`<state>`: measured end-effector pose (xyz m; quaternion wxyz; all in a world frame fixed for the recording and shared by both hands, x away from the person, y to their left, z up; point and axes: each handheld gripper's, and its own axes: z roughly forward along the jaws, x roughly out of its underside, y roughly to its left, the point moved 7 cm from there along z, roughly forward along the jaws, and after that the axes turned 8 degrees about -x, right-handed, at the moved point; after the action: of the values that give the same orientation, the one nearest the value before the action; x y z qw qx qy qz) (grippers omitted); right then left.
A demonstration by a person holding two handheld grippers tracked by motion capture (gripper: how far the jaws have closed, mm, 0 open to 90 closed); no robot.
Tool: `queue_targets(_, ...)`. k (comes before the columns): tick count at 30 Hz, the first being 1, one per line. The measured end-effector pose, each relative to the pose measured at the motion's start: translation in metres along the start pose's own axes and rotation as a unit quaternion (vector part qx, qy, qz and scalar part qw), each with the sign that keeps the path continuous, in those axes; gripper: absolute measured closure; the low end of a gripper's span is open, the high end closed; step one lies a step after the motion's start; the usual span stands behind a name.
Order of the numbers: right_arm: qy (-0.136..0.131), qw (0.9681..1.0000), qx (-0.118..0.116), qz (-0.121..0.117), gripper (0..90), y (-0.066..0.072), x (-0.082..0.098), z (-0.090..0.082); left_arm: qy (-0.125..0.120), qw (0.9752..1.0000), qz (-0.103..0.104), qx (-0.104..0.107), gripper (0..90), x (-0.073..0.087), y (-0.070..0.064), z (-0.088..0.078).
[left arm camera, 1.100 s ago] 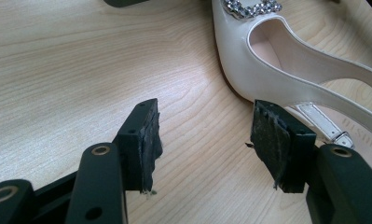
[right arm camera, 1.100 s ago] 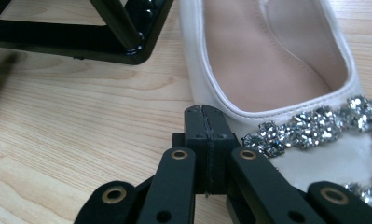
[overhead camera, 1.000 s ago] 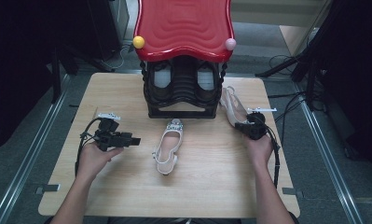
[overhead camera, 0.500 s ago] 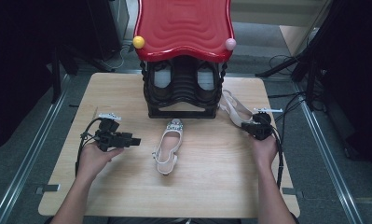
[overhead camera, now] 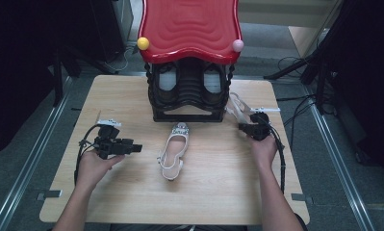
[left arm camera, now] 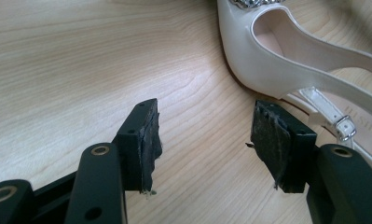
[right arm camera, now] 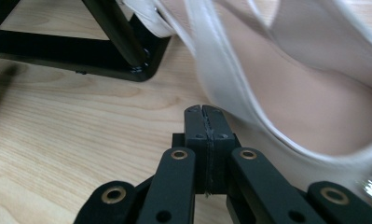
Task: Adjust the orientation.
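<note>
Right gripper point(right arm camera: 205, 109): jaws fully together, pads meeting flat with nothing between them. Tip is sitting against the lower edge of the side shoe point(right arm camera: 314, 102), touching or just beside it; can't tell whether it is actually pressing. No clamp on the shoe.

Change: in the high view the right gripper point(overhead camera: 247, 126) is sitting a bit further left than half a second ago, closer to the rack point(overhead camera: 187, 115). The side shoe point(overhead camera: 237, 106) is lying in much the same spot at the rack's right foot, toe end pointing away from the person. Judging from that, the closed gripper is lining up to nudge or hook the shoe rather than pick it up. For a proper lift the jaws would need opening first.

Left gripper point(left arm camera: 204, 135): jaws wide apart, empty, hovering low over the bench point(overhead camera: 132, 96). No visible change from the earlier frames; the hand is idling. It is pointing right toward the middle shoe point(left arm camera: 291, 51), whose heel strap and buckle are just beyond the right pad, not touching.

In the high view the left gripper point(overhead camera: 137, 148) is near the middle shoe point(overhead camera: 172, 151), which is lying flat, centre of the bench, just in front of the rack. The rack is carrying dark shoes under a red top point(overhead camera: 189, 29). Both white shoes are off the rack.
</note>
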<state>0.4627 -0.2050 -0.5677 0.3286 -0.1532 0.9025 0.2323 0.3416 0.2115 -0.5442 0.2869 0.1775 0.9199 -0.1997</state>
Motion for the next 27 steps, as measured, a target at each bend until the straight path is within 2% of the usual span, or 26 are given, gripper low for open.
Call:
queue_targets(3,0.001,1.0,-0.002,-0.008,90.0,0.003,-0.004,0.007,-0.003,1.0,-0.007,-0.004,42.3,0.004,0.002,-0.004)
queue_targets(10,0.0,1.0,0.003,-0.007,90.0,0.004,-0.009,0.018,-0.008,0.9997,-0.017,-0.012,42.3,0.011,0.007,-0.009)
queue_targets(12,-0.004,1.0,-0.005,0.0,90.0,0.003,-0.01,0.018,-0.008,0.9997,-0.018,-0.011,42.2,0.012,0.008,-0.011)
queue_targets(15,-0.009,0.9999,-0.006,-0.002,90.0,0.002,-0.01,0.018,-0.005,0.9998,-0.017,-0.012,42.1,0.013,0.008,-0.01)
queue_targets(24,-0.009,0.9997,0.012,-0.021,90.0,-0.001,-0.009,0.016,-0.008,0.9998,-0.017,-0.01,42.1,0.011,0.008,-0.011)
queue_targets(27,-0.01,0.9997,0.014,-0.018,90.0,-0.004,-0.008,0.013,-0.007,0.9998,-0.017,-0.009,42.1,0.011,0.008,-0.01)
